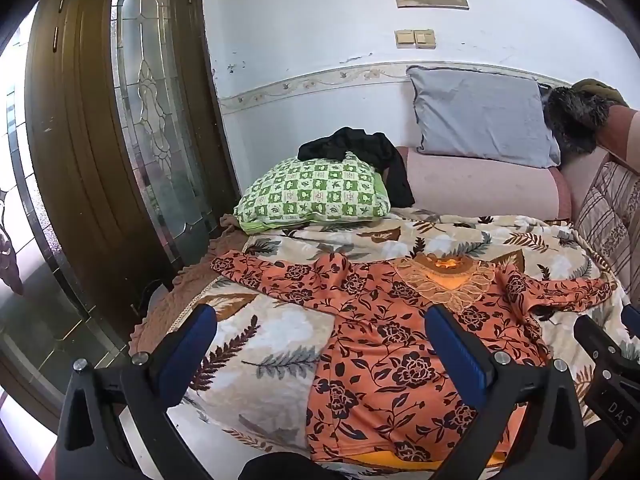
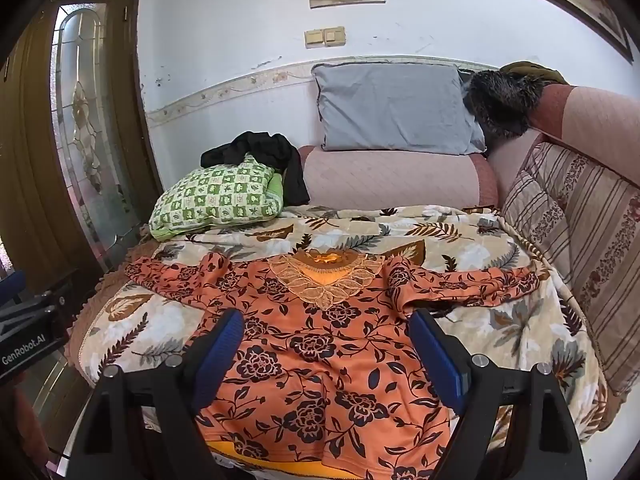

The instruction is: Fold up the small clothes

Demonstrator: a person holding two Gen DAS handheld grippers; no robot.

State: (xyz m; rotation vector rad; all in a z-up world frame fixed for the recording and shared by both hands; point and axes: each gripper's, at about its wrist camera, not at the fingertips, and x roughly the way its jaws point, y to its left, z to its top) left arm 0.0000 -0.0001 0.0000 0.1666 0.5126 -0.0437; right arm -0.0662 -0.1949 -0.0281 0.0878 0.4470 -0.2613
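Blouse: we see the orange floral long-sleeved blouse point(image 2: 320, 360) lying flat on the leaf-patterned blanket point(image 2: 500, 320), neckline toward 12 o'clock, sleeves out to 9 and 3 o'clock.
Checked pillow: the green-and-white checked pillow point(image 2: 216, 200) sits on the blanket at 10 o'clock from the blouse.
Black garment: the crumpled black cloth point(image 2: 260, 152) lies on that pillow's far side.
Grey cushion: the plain grey square cushion point(image 2: 392, 108) stands at 12 o'clock, on the pink padded sofa arm point(image 2: 388, 180).
Door: we find the brown wooden glass-panelled door point(image 1: 120, 140) at 9 o'clock.

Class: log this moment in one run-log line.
stage: before first fold | orange floral top: spread flat on leaf blanket | left gripper: open, empty | right gripper: open, empty
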